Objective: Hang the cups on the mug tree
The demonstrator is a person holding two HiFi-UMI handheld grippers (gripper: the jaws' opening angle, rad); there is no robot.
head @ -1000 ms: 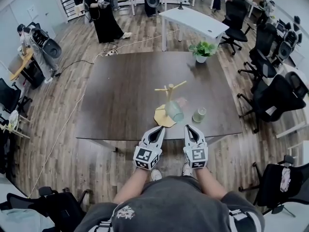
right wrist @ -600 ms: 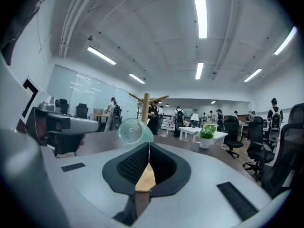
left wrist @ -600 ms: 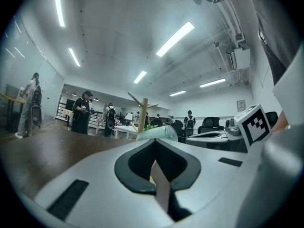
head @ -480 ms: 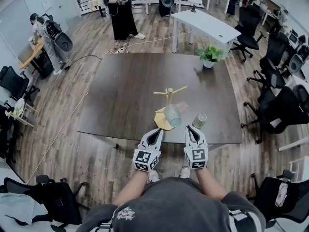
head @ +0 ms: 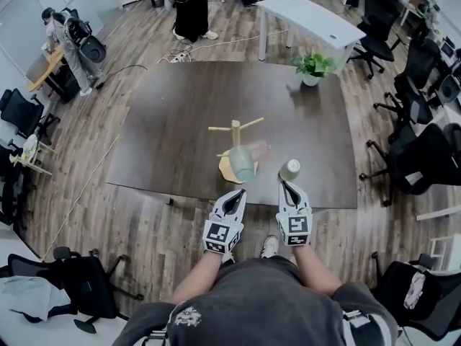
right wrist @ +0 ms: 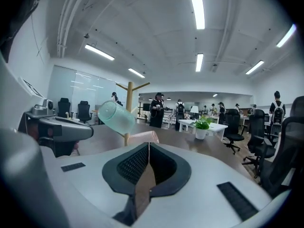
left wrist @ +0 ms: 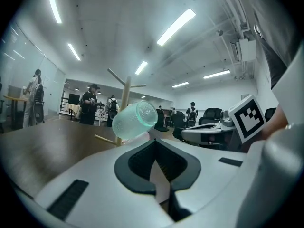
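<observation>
A wooden mug tree (head: 235, 131) stands on the dark table (head: 173, 121) near its front edge. A translucent teal cup (head: 242, 163) hangs tilted on a lower peg, with a pale pink cup (head: 261, 150) beside it. A green cup (head: 289, 169) stands upright on the table to the right. My left gripper (head: 237, 192) is shut and empty at the table edge, just short of the tree's base. My right gripper (head: 286, 185) is shut and empty just before the green cup. The left gripper view shows the gripper (left wrist: 154, 142), the teal cup (left wrist: 135, 120) and the tree (left wrist: 125, 87). The right gripper view shows the gripper (right wrist: 148, 146), the teal cup (right wrist: 116, 116) and the pink cup (right wrist: 140, 137).
A potted plant (head: 311, 67) stands at the table's far right corner. A white table (head: 313, 21) is beyond it. Black office chairs (head: 414, 146) line the right side, another chair (head: 83, 294) is at lower left. People stand at the far left and back.
Both grippers have moved forward to the table's front edge, still shut. The cups and the tree have not moved on the table.
</observation>
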